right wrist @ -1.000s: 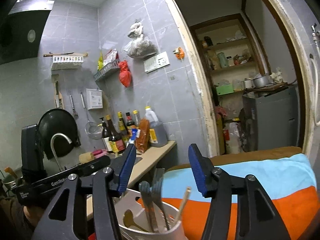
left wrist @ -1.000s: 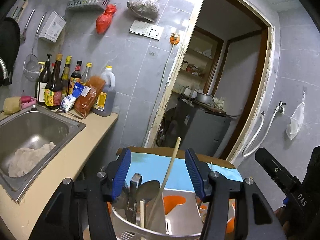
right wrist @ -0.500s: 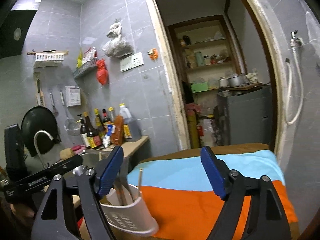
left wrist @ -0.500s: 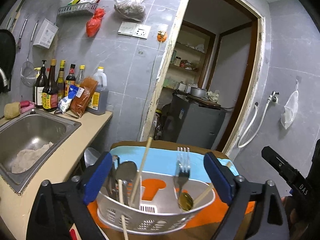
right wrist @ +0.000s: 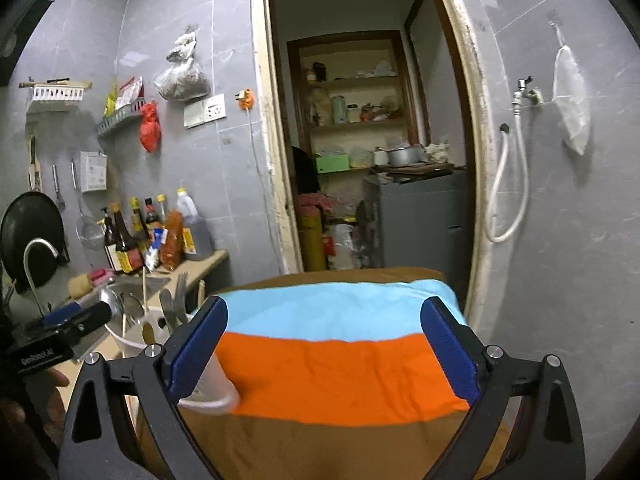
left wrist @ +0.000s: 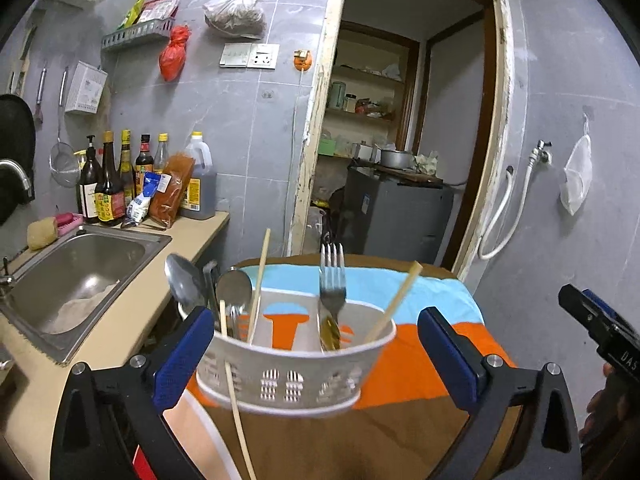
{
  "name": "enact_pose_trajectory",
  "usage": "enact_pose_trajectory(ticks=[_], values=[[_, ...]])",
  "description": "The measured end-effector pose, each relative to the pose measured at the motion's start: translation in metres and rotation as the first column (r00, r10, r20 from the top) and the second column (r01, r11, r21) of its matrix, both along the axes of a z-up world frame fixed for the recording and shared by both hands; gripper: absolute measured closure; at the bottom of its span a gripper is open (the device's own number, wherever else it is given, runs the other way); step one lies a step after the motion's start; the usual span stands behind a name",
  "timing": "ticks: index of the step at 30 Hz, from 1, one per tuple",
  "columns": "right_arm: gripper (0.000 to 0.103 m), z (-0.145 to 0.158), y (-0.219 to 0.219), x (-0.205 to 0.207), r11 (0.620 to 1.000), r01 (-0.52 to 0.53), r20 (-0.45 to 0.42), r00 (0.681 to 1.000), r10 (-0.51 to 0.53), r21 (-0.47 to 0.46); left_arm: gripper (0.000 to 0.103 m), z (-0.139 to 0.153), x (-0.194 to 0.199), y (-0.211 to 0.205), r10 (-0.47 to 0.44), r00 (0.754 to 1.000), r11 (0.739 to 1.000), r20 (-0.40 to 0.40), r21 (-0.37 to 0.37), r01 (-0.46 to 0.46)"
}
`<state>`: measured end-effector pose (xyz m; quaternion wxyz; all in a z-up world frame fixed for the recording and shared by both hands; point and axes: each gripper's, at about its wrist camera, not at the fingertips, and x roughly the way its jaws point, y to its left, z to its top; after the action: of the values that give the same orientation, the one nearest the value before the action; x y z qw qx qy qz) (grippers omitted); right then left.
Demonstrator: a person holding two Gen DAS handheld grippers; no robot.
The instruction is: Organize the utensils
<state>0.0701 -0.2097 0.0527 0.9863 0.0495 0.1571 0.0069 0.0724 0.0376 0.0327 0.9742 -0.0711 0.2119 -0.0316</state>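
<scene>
Left gripper (left wrist: pixel 316 346): jaws spread wide and just opened further; they flank the basket without pressing it, the left pad close beside its end wall, the right pad well clear, so nothing is held.
Right gripper (right wrist: pixel 324 346): jaws likewise spread and just opened further, with only cloth between them; it sits to the right of the basket, apparently so as not to crowd it.
Basket (left wrist: pixel 280 376): white, slotted and oval, it stands unsupported on the cloth, squarely between the left pads; it appears to be the collecting place for the utensils.
Fork (left wrist: pixel 332 284): upright in the basket's right half, tines up, handle down so it leans on the wall.
Spoons (left wrist: pixel 234 286): bowls up, grouped at the basket's left end; this suggests sorting by kind, though the inner divisions are hard to make out.
Chopsticks (left wrist: pixel 260 276): one leans from the left end, another (left wrist: pixel 394 306) from the right end, and a third (left wrist: pixel 236 408) lies outside, against the basket's front wall, seemingly not yet stowed.
Cloth (right wrist: pixel 340 364): blue and orange bands over a brown surface beneath the basket.
Sink (left wrist: pixel 76 268): left of the basket, set into the counter.
Bottles (left wrist: pixel 116 184): beyond the sink from the basket, against the tiled wall.
</scene>
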Motion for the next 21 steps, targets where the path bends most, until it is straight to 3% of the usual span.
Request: enact_pose_trajectory(ticks=[9, 21], values=[[0.004, 0.005, -0.020, -0.058, 0.999, 0.028, -0.013, 1.000, -0.028, -0.037, 0.001, -0.003, -0.048, -0.012, 0.035, 0.999, 0.999, -0.025, 0.000, -0.035], [0.004, 0.016, -0.038, -0.134, 0.999, -0.032, -0.019, 0.999, 0.031, -0.043, 0.000, 0.007, -0.120, -0.031, 0.067, 0.998, 0.998, -0.011, 0.019, -0.066]])
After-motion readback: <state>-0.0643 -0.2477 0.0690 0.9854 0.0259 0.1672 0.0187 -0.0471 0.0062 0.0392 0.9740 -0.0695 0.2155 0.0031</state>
